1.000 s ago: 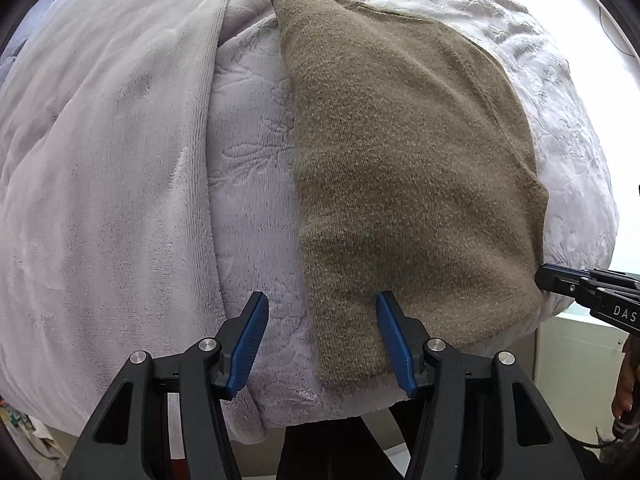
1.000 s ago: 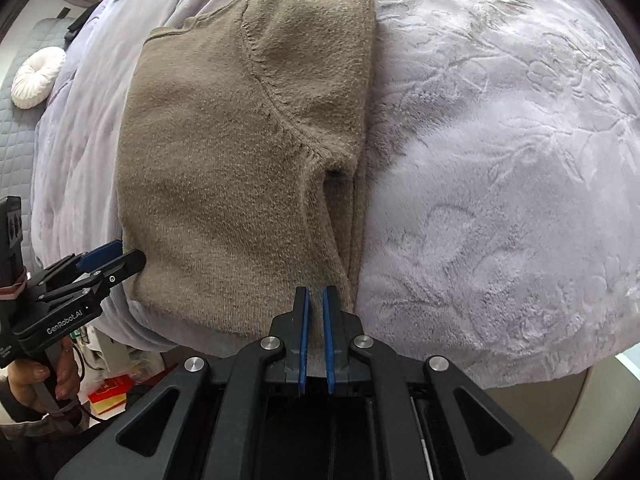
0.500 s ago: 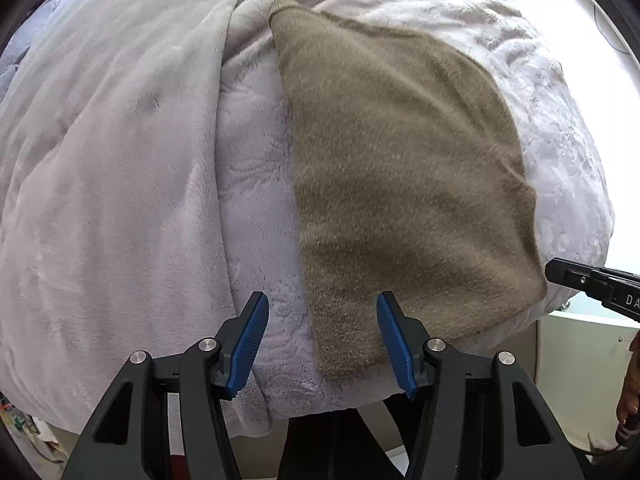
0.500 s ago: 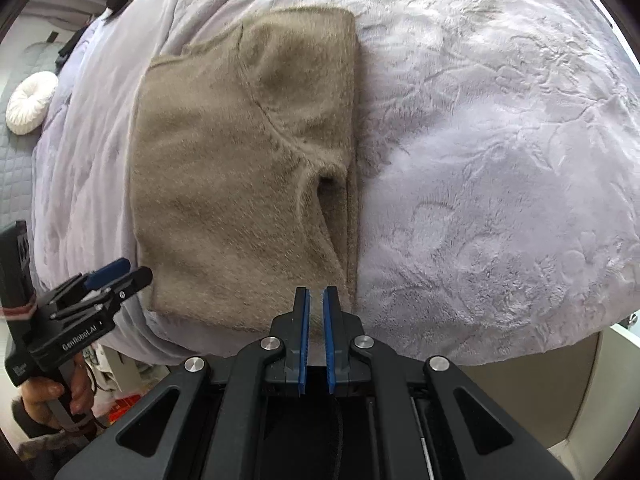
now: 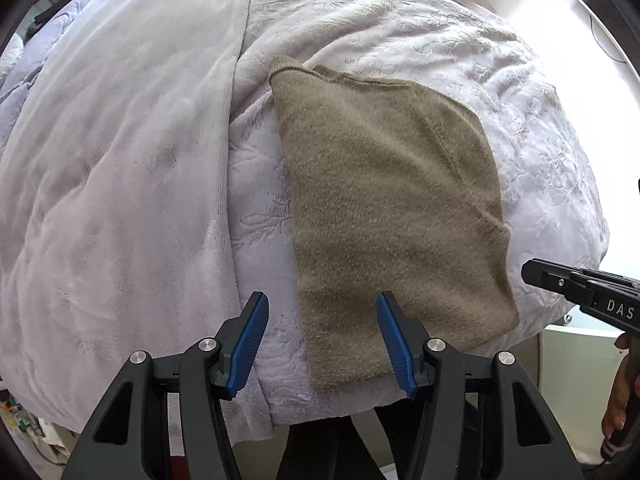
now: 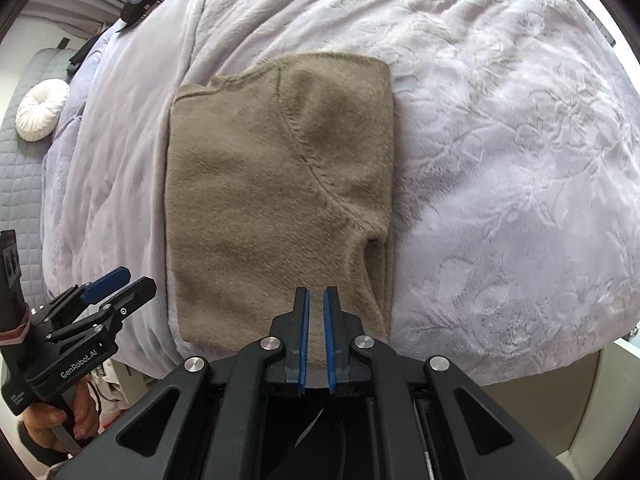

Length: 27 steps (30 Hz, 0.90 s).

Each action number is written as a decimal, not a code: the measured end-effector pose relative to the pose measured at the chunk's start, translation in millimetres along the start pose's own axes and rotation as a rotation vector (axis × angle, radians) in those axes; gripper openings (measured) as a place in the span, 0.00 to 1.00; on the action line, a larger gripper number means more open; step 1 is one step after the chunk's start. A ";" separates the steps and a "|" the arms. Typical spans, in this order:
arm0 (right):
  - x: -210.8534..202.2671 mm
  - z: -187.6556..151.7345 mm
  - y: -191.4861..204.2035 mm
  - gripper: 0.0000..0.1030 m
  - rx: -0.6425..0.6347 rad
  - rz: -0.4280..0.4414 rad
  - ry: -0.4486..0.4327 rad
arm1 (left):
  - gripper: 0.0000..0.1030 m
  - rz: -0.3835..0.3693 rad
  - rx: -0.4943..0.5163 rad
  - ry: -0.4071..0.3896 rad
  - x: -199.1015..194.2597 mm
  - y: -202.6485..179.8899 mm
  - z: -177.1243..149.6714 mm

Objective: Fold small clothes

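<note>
A bed (image 6: 520,160) covered by a pale lilac embossed plush blanket (image 5: 400,40) fills both views, with a smoother blanket of the same colour (image 5: 120,160) lapped over it on the left wrist view's left side. Near the bed's close edge lies the folded olive-brown knit sweater (image 6: 260,200), flat on the embossed blanket, a sleeve seam curving across its top layer. The left gripper (image 5: 322,344) hangs above the sweater's near corner with its blue pads apart and nothing between them. The right gripper (image 6: 315,336) sits over the sweater's near hem; its jaws have just been opening a little, leaving a narrow gap with no cloth caught in it. A round white cushion (image 6: 42,110) rests on a grey quilted surface beside the bed.
</note>
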State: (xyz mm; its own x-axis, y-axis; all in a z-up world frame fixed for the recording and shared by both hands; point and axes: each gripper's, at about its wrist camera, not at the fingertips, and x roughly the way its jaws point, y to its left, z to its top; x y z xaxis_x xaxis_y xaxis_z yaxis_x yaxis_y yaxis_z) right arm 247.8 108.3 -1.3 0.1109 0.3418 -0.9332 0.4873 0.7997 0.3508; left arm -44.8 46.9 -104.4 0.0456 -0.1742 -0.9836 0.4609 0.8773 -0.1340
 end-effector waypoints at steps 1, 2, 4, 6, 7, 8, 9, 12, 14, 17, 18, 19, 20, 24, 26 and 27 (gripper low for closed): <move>-1.9 1.6 1.8 0.29 -0.004 -0.006 -0.003 | 0.56 -0.002 -0.003 -0.001 0.3 -0.8 0.1; -3.8 2.6 3.4 0.44 -0.005 -0.012 -0.009 | 0.63 -0.005 -0.005 -0.004 -0.5 -1.2 2.0; -9.0 3.7 7.2 0.77 -0.011 -0.014 -0.031 | 1.00 0.006 -0.014 -0.021 -2.8 -1.2 3.2; -12.9 5.5 10.1 0.77 -0.016 -0.024 -0.036 | 1.00 0.019 -0.020 -0.049 -7.5 -2.5 4.6; -13.9 5.6 10.7 0.78 -0.017 -0.030 -0.039 | 1.00 0.022 -0.021 -0.050 -8.6 -3.0 6.2; -16.1 6.6 11.7 0.78 -0.020 -0.037 -0.046 | 1.00 0.029 -0.023 -0.051 -8.9 -3.0 8.0; -18.2 7.6 13.0 0.79 -0.025 -0.048 -0.055 | 1.00 0.043 -0.023 -0.054 -9.9 -3.5 9.6; -21.5 9.7 16.8 0.92 -0.046 -0.086 -0.075 | 1.00 0.103 -0.014 -0.070 -12.4 -6.0 13.6; -23.4 10.4 20.0 1.00 -0.068 -0.111 -0.090 | 1.00 0.154 -0.009 -0.077 -13.6 -6.8 16.1; -25.3 12.3 25.9 1.00 -0.105 -0.171 -0.107 | 1.00 0.164 -0.022 -0.102 -18.1 -4.8 17.3; -25.3 13.3 26.9 1.00 -0.110 -0.174 -0.105 | 1.00 0.152 -0.028 -0.105 -19.0 -3.9 17.4; -25.4 14.3 27.4 1.00 -0.111 -0.170 -0.100 | 1.00 0.135 -0.037 -0.104 -19.4 -2.8 17.8; -25.5 15.3 27.5 1.00 -0.108 -0.170 -0.096 | 1.00 0.121 -0.044 -0.099 -19.4 -1.6 18.4; -25.6 19.5 26.8 1.00 -0.094 -0.166 -0.085 | 1.00 0.134 -0.042 -0.087 -20.0 -2.8 20.7; -26.9 20.8 26.6 1.00 -0.083 -0.162 -0.085 | 1.00 0.144 -0.038 -0.096 -22.8 -5.6 21.5; -27.9 20.9 26.9 1.00 -0.080 -0.160 -0.087 | 1.00 0.141 -0.038 -0.103 -25.0 -6.5 22.4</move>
State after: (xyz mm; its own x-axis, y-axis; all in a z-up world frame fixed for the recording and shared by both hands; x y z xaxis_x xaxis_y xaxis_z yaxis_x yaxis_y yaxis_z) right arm 275.9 109.9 32.5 0.1141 0.1661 -0.9795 0.4350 0.8780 0.1996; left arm -29.0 35.5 -76.2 0.1984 -0.0917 -0.9758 0.4099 0.9121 -0.0023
